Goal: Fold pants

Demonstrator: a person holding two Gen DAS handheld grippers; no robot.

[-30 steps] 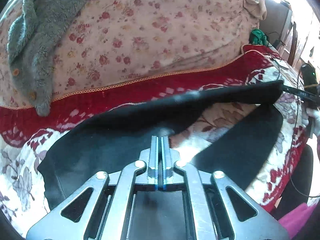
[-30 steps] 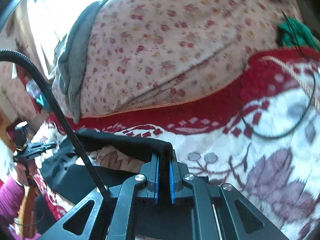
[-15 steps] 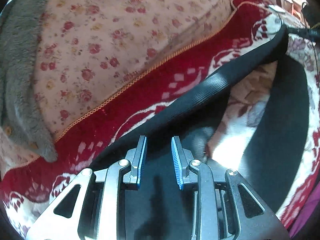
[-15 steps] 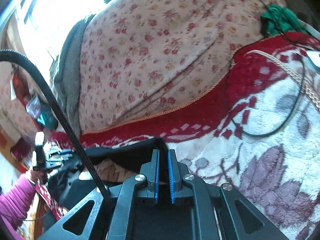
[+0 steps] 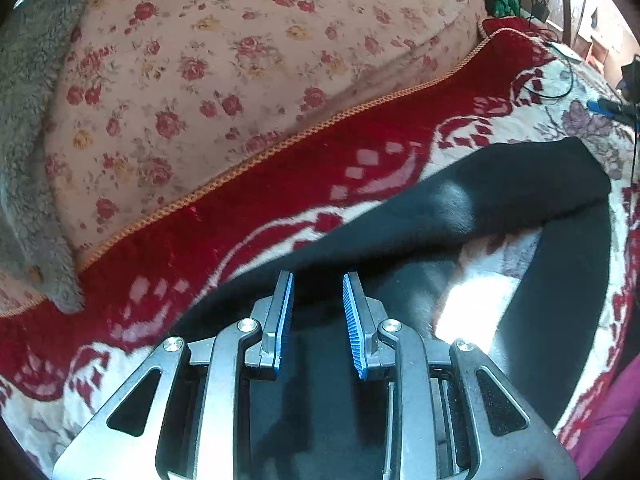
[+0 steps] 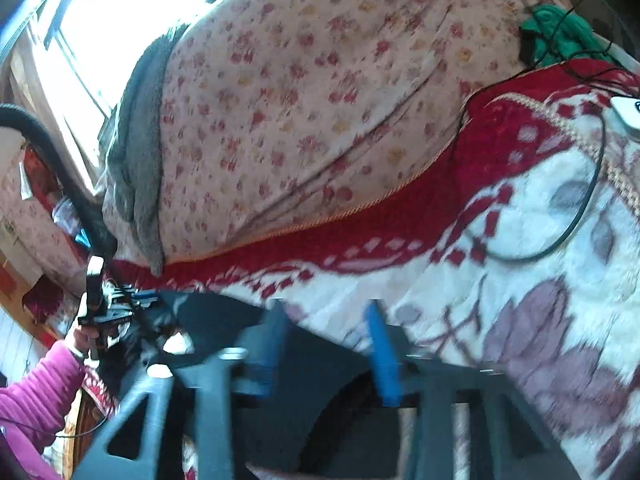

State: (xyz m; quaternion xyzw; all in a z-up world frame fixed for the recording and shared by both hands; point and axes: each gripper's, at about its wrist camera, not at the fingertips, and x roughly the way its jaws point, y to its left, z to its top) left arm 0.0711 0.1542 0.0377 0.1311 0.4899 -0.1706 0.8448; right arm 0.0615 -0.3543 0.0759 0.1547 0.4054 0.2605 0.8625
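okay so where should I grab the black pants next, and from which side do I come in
Probably grip the black fabric pants at the folded far corner, coming from the right with the right gripper, whose jaws are opening. That corner lies doubled and raised off the red-and-white blanket.

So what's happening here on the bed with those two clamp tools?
A person is folding black pants on a red-and-white patterned blanket, with a two-finger tool in each hand. The left gripper stands open above the dark cloth, gripping nothing. The right gripper is opening, blurred, with the pants just under it. The fabric lies doubled over on the blanket, so one fold seems laid down.
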